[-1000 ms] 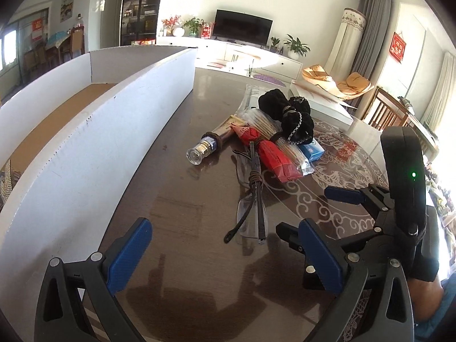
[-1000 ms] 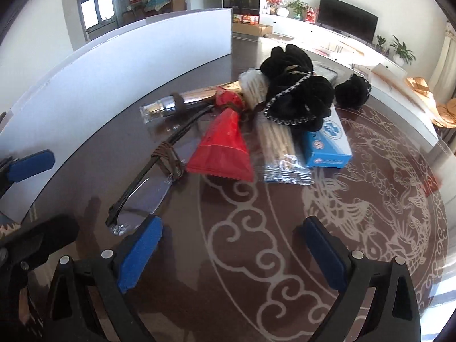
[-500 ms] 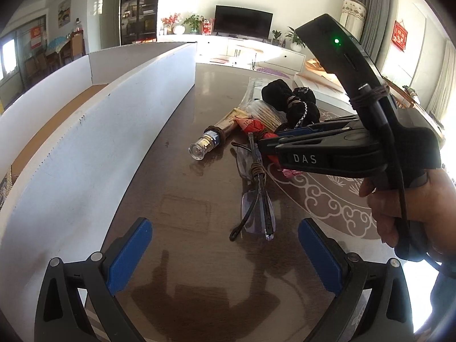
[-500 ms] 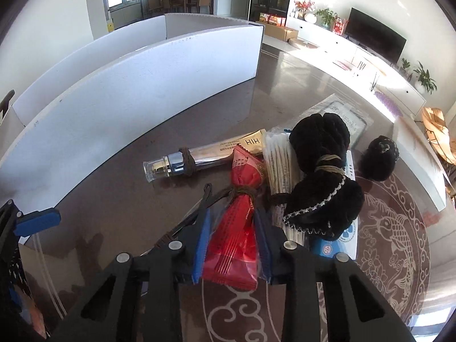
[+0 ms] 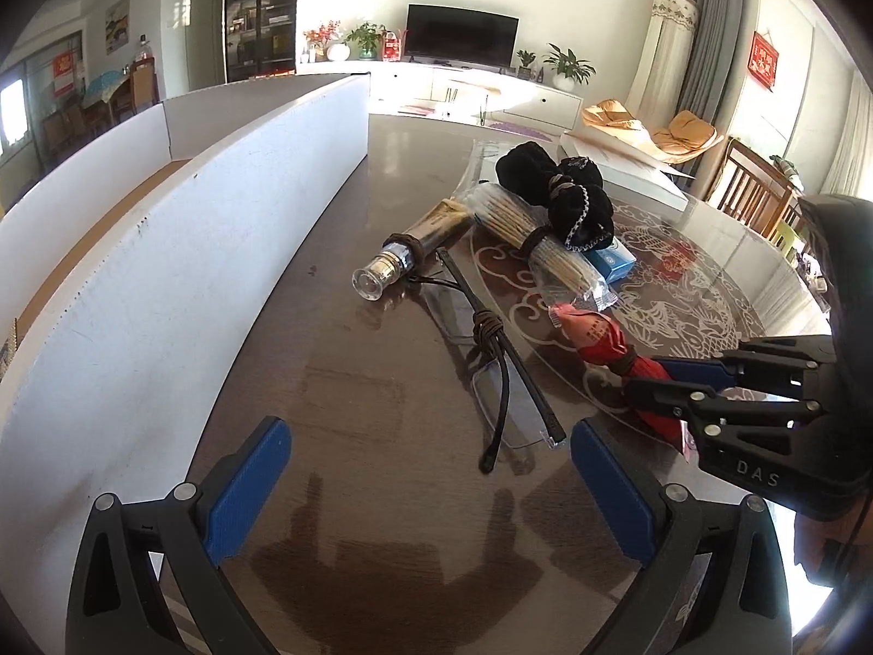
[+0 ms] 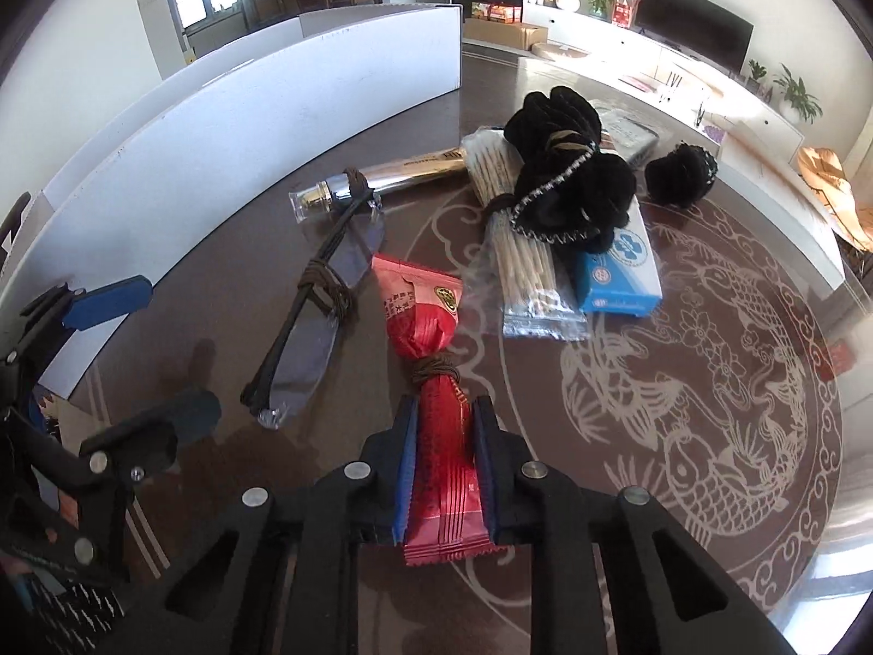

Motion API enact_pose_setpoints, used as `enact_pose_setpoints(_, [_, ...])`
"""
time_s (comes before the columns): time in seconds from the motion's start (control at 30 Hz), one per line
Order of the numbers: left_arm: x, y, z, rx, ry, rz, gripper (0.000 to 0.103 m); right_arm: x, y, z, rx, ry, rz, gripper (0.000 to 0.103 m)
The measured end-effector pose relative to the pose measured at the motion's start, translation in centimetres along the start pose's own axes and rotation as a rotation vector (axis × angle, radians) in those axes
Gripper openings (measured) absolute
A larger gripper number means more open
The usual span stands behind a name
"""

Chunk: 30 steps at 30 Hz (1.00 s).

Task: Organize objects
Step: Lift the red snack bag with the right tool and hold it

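My right gripper (image 6: 441,409) is shut on a red snack packet (image 6: 431,338) tied with a brown band, held just above the table; the packet also shows in the left wrist view (image 5: 592,335). My left gripper (image 5: 428,483) is open and empty, low over the dark table (image 5: 354,382). Folded glasses (image 5: 491,365) lie just ahead of it. Behind them lie a silver tube (image 5: 409,251), a bag of sticks (image 5: 540,240), black hair ties (image 5: 567,196) and a blue box (image 6: 622,267).
A long white box (image 5: 180,251) with a brown floor runs along the left side of the table. A separate black hair tie (image 6: 679,172) and a clear packet (image 6: 627,128) lie further back. Chairs stand beyond the table's right edge.
My right gripper has closed on the red packet and pulled it back out of the pile, toward me and to the right. My left gripper has stayed open in place.
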<state>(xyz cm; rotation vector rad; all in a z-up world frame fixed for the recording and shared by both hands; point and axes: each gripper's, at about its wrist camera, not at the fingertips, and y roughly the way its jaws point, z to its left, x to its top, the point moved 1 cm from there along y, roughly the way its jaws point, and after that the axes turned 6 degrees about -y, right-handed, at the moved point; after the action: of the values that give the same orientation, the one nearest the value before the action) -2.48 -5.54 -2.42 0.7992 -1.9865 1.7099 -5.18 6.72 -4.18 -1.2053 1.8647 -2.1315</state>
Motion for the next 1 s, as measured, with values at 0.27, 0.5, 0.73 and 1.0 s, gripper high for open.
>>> enact_pose_setpoints(0.27, [-0.1,0.3,-0.7,0.010,0.037,0.008,0.103,-7.4,-4.3,-4.1,-0.152,0.151,-0.039,0.021])
enact_pose_setpoints(0.5, [-0.2,0.3,-0.9,0.021,0.056,0.009,0.103,-8.7,-4.1,-5.5,-0.213,0.172,-0.074,0.076])
enact_pose_setpoints(0.73, [-0.3,0.3,-0.9,0.019,0.055,0.012,0.103,-9.2,-3.1,-6.3,-0.215,0.216,-0.086,0.082])
enact_pose_setpoints(1.0, [-0.4,0.4,-1.1,0.015,0.064,0.020,0.103,-9.2,-3.0,-6.5,-0.224,0.236,-0.084,0.088])
